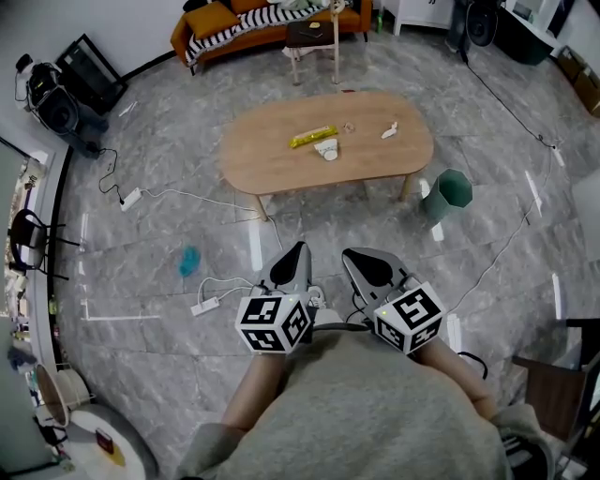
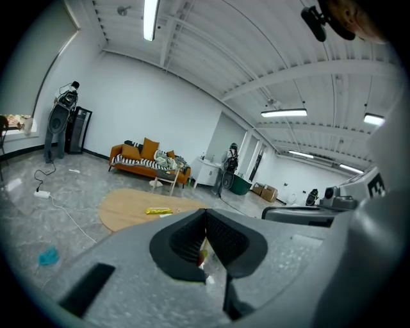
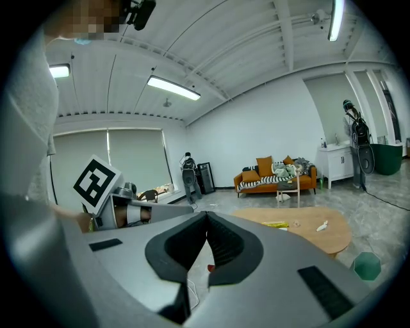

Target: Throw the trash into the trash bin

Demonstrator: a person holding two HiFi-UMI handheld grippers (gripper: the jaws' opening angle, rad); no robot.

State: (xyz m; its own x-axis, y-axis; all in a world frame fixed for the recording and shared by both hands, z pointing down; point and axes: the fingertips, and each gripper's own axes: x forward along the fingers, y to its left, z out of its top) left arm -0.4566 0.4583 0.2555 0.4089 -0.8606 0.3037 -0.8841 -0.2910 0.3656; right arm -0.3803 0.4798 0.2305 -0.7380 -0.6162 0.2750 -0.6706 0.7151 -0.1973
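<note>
On the oval wooden table [image 1: 281, 164] lie a yellow wrapper [image 1: 314, 138], a white cup-like scrap [image 1: 326, 150] and a crumpled white paper [image 1: 389, 130]. A green trash bin [image 1: 450, 192] stands on the floor by the table's right end. Both grippers hover over the floor well short of the table, side by side and pointing toward it. My left gripper [image 1: 296, 253] is shut with nothing in it, and so is my right gripper [image 1: 354, 257]. The left gripper view has the closed left gripper [image 2: 205, 216] before the wrapper [image 2: 158, 211]. The right gripper view shows the closed right gripper [image 3: 206, 219], the bin [image 3: 367, 265] and the white paper [image 3: 321, 225].
An orange sofa [image 1: 262, 19] and a small wooden stool [image 1: 314, 37] stand beyond the table. Power strips [image 1: 204, 306] and cables trail over the grey floor to my left, near a blue scrap [image 1: 190, 260]. A speaker [image 1: 56, 103] and a chair [image 1: 28, 239] line the left wall.
</note>
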